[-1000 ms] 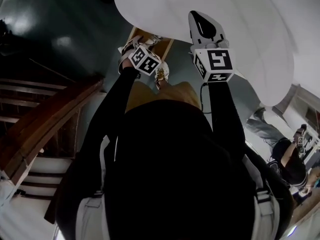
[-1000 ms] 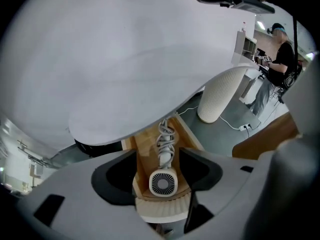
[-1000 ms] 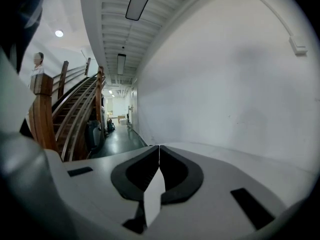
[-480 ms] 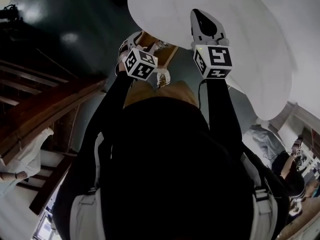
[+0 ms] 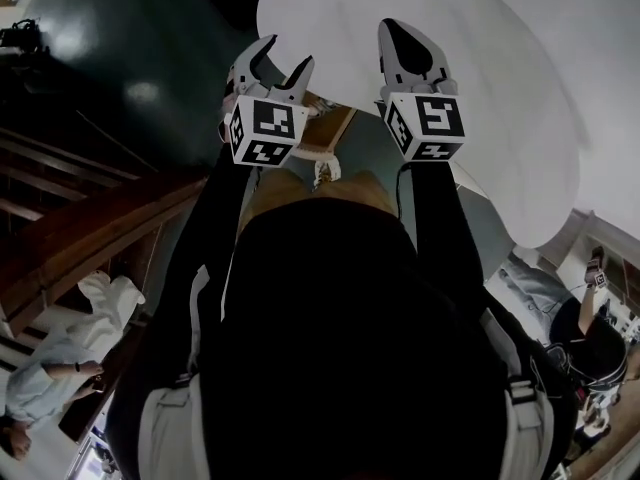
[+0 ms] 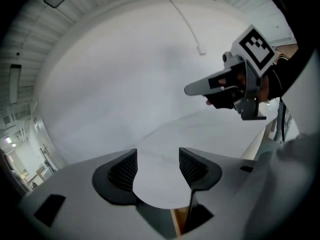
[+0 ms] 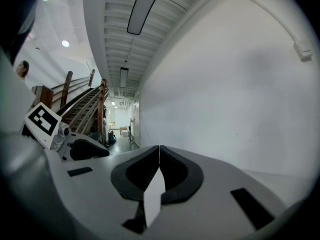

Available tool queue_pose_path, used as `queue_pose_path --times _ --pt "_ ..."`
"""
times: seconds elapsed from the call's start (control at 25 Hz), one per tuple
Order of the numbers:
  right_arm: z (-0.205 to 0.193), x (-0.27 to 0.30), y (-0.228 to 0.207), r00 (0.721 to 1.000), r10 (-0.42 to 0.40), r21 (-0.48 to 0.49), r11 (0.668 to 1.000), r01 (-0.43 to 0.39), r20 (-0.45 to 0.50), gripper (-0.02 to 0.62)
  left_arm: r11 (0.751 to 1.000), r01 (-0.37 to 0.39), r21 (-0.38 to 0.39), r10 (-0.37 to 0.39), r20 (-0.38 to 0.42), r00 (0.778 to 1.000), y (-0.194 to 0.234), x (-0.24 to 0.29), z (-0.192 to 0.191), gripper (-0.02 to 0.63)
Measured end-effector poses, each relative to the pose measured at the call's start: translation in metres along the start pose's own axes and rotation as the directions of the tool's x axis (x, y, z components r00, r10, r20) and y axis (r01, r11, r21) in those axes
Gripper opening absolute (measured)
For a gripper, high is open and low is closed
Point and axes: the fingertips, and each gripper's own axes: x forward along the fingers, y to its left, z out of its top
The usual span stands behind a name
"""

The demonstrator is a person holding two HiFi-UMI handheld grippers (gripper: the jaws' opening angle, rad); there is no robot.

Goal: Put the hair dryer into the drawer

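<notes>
No hair dryer shows in any view. My left gripper (image 5: 286, 52) is held up in front of the white wall (image 5: 480, 78), open with nothing between its jaws (image 6: 157, 154). Beside it on the right, my right gripper (image 5: 392, 28) is shut and empty, its pads pressed together (image 7: 159, 148). Each gripper sees the other: the right gripper (image 6: 189, 89) at the left view's upper right, the left gripper (image 7: 92, 150) at the right view's left. Below and between them lies a brown wooden surface (image 5: 326, 132), perhaps the drawer unit, mostly hidden by my arms.
A dark wooden stair rail (image 5: 90, 238) runs along the left, over a dark glossy floor (image 5: 120, 78). A person in white (image 5: 60, 368) stands at lower left and another person (image 5: 595, 343) at lower right. A small pale object (image 5: 322, 173) lies under the wooden surface.
My left gripper has risen from over the wooden surface up toward the wall, and its jaws now show open. The right gripper has barely moved. The person at lower left has come further into view.
</notes>
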Motion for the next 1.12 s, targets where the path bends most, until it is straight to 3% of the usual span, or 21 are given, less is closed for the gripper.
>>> queue_pose_path --times 0.2,0.44,0.76,0.84,0.88,1.0,1.12 --pt "0.015 0.006 0.013 0.999 0.017 -0.013 1.000 -0.017 0.030 0.028 0.997 -0.083 0.001 0.081 0.166 0.983 0.024 -0.018 0.037 0.265" --pt "0.033 0.007 0.024 0.997 0.042 -0.055 0.998 -0.038 0.071 0.028 0.986 -0.141 -0.089 0.164 0.343 0.925 0.056 -0.044 0.088 0.256" --pt "0.056 -0.009 0.034 0.980 0.026 -0.006 1.000 -0.026 0.197 0.028 0.969 -0.176 -0.176 0.239 0.456 0.857 0.078 -0.080 0.119 0.254" --pt "0.058 -0.012 0.038 0.976 0.044 -0.001 0.999 -0.045 0.215 0.028 0.956 -0.209 -0.206 0.283 0.457 0.843 0.085 -0.085 0.118 0.131" --pt "0.057 -0.012 0.040 0.976 0.050 -0.004 0.999 -0.050 0.213 0.028 0.951 -0.222 -0.215 0.299 0.457 0.838 0.087 -0.086 0.117 0.102" --pt "0.054 -0.013 0.040 0.980 0.047 -0.024 0.999 -0.043 0.195 0.028 0.944 -0.245 -0.220 0.321 0.451 0.833 0.086 -0.087 0.115 0.035" --pt "0.053 -0.014 0.041 0.980 0.044 -0.035 0.999 -0.038 0.192 0.028 0.946 -0.257 -0.199 0.319 0.420 0.849 0.083 -0.082 0.108 0.015"
